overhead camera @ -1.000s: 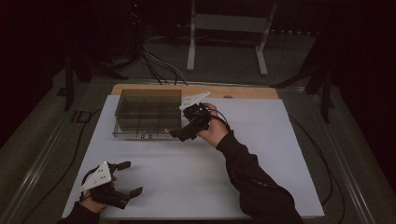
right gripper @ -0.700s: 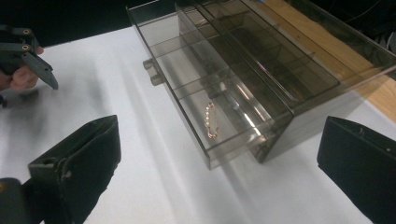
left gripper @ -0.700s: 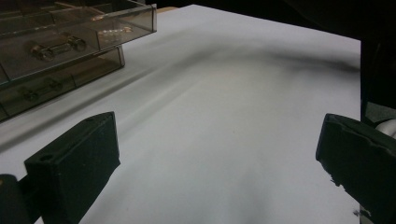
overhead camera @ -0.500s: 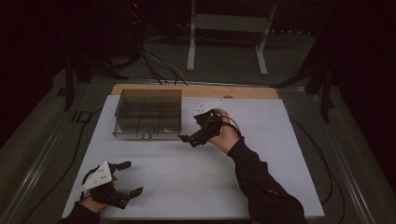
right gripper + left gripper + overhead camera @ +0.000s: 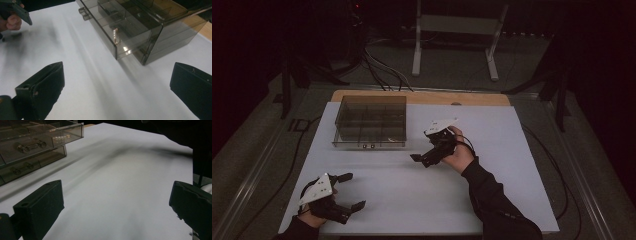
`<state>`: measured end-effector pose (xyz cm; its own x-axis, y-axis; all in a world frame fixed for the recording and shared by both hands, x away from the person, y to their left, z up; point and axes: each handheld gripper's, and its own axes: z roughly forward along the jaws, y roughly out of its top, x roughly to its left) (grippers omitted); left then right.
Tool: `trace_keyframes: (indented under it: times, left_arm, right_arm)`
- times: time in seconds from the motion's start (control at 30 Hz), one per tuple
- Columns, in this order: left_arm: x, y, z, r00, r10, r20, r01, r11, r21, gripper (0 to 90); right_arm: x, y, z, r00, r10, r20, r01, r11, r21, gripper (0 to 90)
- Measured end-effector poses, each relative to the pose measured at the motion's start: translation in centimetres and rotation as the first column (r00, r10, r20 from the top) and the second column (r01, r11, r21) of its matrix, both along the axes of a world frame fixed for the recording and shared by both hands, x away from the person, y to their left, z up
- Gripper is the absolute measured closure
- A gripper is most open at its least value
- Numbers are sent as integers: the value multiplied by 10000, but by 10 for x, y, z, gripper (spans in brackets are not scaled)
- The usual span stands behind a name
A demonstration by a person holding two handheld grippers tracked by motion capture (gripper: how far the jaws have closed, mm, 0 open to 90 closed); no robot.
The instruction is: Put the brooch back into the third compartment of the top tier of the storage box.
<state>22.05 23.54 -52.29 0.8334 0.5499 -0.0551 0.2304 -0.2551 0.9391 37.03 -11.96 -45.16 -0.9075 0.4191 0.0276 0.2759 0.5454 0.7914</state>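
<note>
The white table top [image 5: 492, 200] carries a smoked transparent drawer box [image 5: 371, 121] at its far left portion, with a wooden board [image 5: 472, 98] showing along the far edge behind it. The box is divided into compartments on two levels. In the right gripper view, its top drawer [image 5: 110, 27] is pulled partly out toward the front, overhanging the lower level, and two small round knobs [image 5: 84, 13] sit on the drawer front. In the left gripper view, small metal parts [image 5: 31, 145] lie in the upper compartments and further ones in the lower level (their exact type cannot be determined through the tinted walls).

The right gripper [image 5: 426, 157] is held just off the box's front right corner, near it but not touching. Its jaws stand wide apart with nothing between them, aimed toward the box corner and the bare table surface in front of it.

The left gripper [image 5: 350, 191] is near the front left edge of the table, well apart from the box. Its jaws are likewise spread wide and hold nothing.
</note>
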Motion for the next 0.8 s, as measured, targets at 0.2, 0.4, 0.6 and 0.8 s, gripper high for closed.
trace_keyframes:
  times: [0.2, 0.4, 0.6, 0.8]
  left_arm:
    - [0, 0, 0, 10000, 0, -13, 0, 10000, 16, 5]
    - [0, 0, 0, 10000, -12, 5, 12, 10000, -4, 5]
    - [0, 0, 0, 10000, -32, 6, 32, 10000, 24, 5]
    - [0, 0, 0, 10000, -32, 5, 32, 10000, 28, 5]
  right_arm:
    - [-7, -14, -16, 9998, -178, -101, 181, 9994, 293, 0]
    - [-15, -25, -30, 9993, -349, -148, 354, 9987, 359, 0]
    - [-23, -36, -44, 9987, -384, -325, 397, 9985, 378, 0]
    - [-32, -48, -53, 9983, -475, -338, 490, 9979, 432, 0]
